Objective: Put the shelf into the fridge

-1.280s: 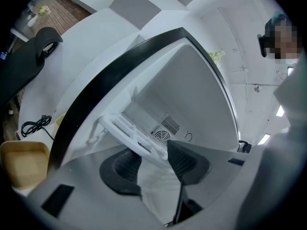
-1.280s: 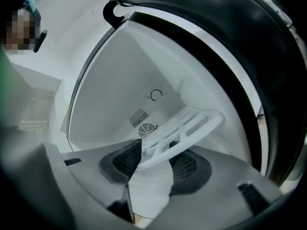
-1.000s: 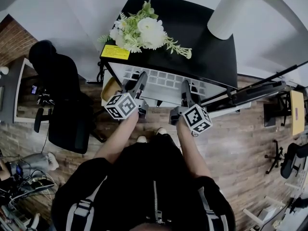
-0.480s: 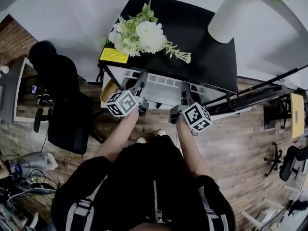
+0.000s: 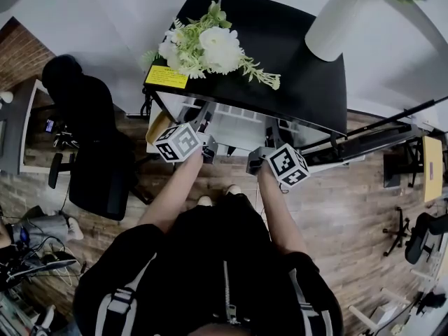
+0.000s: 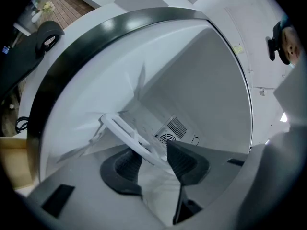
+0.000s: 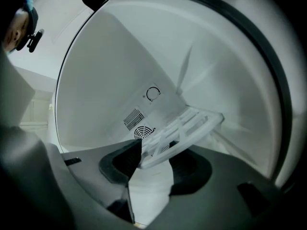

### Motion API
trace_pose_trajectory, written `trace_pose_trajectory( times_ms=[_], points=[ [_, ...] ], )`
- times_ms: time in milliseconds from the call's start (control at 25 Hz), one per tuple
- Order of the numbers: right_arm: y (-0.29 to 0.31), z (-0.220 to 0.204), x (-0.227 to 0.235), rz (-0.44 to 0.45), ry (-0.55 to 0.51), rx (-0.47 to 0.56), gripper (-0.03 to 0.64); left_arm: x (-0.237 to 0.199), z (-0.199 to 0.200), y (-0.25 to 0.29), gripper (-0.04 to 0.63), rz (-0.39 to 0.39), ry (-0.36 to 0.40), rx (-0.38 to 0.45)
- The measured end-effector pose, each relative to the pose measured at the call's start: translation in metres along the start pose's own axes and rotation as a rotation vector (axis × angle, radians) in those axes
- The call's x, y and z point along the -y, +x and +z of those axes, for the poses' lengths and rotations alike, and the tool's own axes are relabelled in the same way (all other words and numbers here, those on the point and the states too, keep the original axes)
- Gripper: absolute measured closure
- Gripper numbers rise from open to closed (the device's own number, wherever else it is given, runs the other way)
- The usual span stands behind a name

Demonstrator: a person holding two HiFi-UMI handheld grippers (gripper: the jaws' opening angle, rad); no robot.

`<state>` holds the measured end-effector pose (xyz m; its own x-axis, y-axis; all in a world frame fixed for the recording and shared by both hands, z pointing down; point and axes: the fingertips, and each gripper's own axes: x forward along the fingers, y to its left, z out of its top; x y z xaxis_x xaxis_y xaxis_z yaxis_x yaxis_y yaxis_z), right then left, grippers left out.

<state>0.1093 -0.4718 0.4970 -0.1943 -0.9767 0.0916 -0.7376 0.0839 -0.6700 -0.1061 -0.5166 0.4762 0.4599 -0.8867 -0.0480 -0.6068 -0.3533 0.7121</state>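
The fridge [image 5: 294,54] stands at 12 o'clock from the person, with its black top toward the head view and a bunch of white flowers [image 5: 206,47] lying on that top. The white slatted shelf [image 5: 238,124] sits in the fridge opening, mostly under the front edge of the top. Its long axis runs across from 9 o'clock to 3 o'clock, and only its near strip shows.

The left hand-held gripper [image 5: 201,121] is clamped on the near edge of the shelf toward its 9 o'clock end. The right hand-held gripper [image 5: 271,135] is clamped on the same edge toward the 3 o'clock end.

In the left gripper view the shelf [image 6: 127,133] runs from between the dark pads [image 6: 184,159] up toward 10 o'clock, tilted, with the white fridge wall behind it. A round fan vent [image 6: 167,139] shows on the back wall just beside it.

In the right gripper view the shelf [image 7: 180,131] reaches from the pads [image 7: 125,161] toward 2 o'clock, with its rim caught between them.
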Motion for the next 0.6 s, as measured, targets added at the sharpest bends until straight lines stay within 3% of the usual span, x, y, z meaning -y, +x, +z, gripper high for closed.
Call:
trace_pose_trajectory(
  times_ms=[320,600],
  points=[
    [-0.011,-0.002,-0.004,0.024,-0.001,-0.025,0.426,0.005,-0.003,-0.012,0.41,0.0,0.035,-0.007],
    [-0.041,-0.01,-0.021,0.042,-0.096,-0.033,0.454,0.015,-0.008,-0.043,0.411,-0.032,0.107,-0.039]
  ],
)
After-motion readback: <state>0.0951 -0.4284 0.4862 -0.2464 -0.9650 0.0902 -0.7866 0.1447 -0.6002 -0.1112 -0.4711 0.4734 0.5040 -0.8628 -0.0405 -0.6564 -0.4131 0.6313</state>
